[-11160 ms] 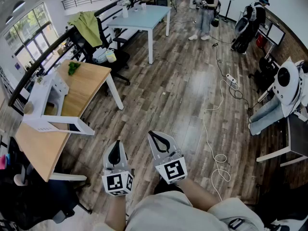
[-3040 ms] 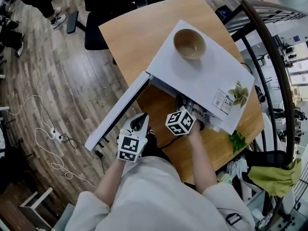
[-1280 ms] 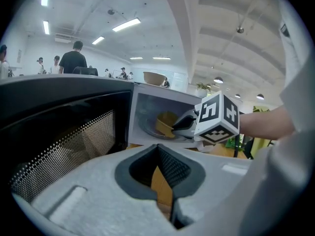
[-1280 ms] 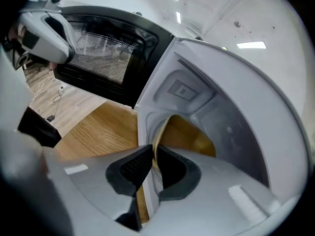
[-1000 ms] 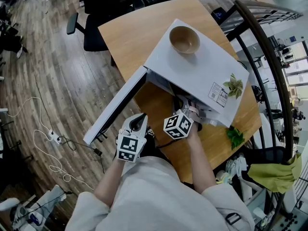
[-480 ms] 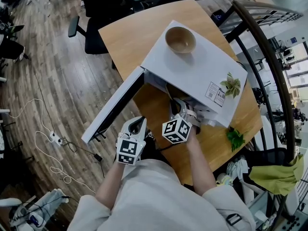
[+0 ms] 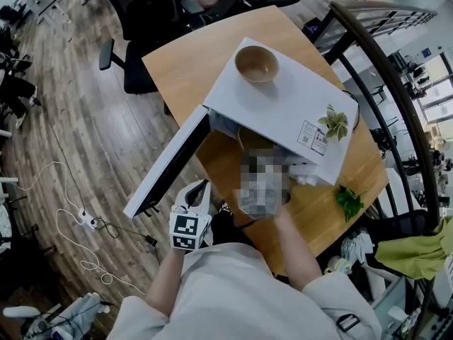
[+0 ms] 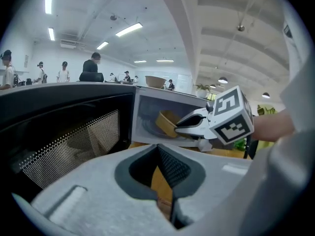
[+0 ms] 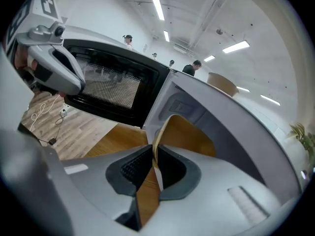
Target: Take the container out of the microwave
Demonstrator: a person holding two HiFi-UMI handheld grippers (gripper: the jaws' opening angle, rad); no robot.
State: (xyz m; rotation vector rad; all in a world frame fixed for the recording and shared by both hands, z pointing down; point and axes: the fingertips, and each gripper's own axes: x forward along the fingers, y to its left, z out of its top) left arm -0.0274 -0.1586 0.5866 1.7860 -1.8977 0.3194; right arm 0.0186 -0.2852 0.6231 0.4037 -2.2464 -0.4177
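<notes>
Right gripper [image 9: 153, 154] is in at the mouth of the white box-shaped microwave [image 7: 283, 98], its jaws pressed together on the thin rim of the tan round-walled container [image 9: 189, 136]. The wall stands edge-on between the two dark pads, and the rest of the container fans out just beyond the jaw tips, tilted up. The container sits at the front of the cavity, part inside and part at the opening. It is a plain, smooth wood-brown with a paler rim edge, shallow and bowl-like, and carries no print. Left gripper [image 8: 160, 154] hangs below and outside the open black-framed microwave door [image 7: 166, 165]. Its jaws are drawn together with nothing between them, and only the wooden table [image 7: 191, 55] shows through the gap. From those jaws the container lies ahead and a little up, well apart. On the microwave's top, beyond the right jaws, there is a white label [image 7: 309, 136] with a square code, its print too small to read. A second tan bowl [image 7: 256, 64] stands upright there, farther back. Each gripper's cube bears black-and-white square markers, with no legible words.
</notes>
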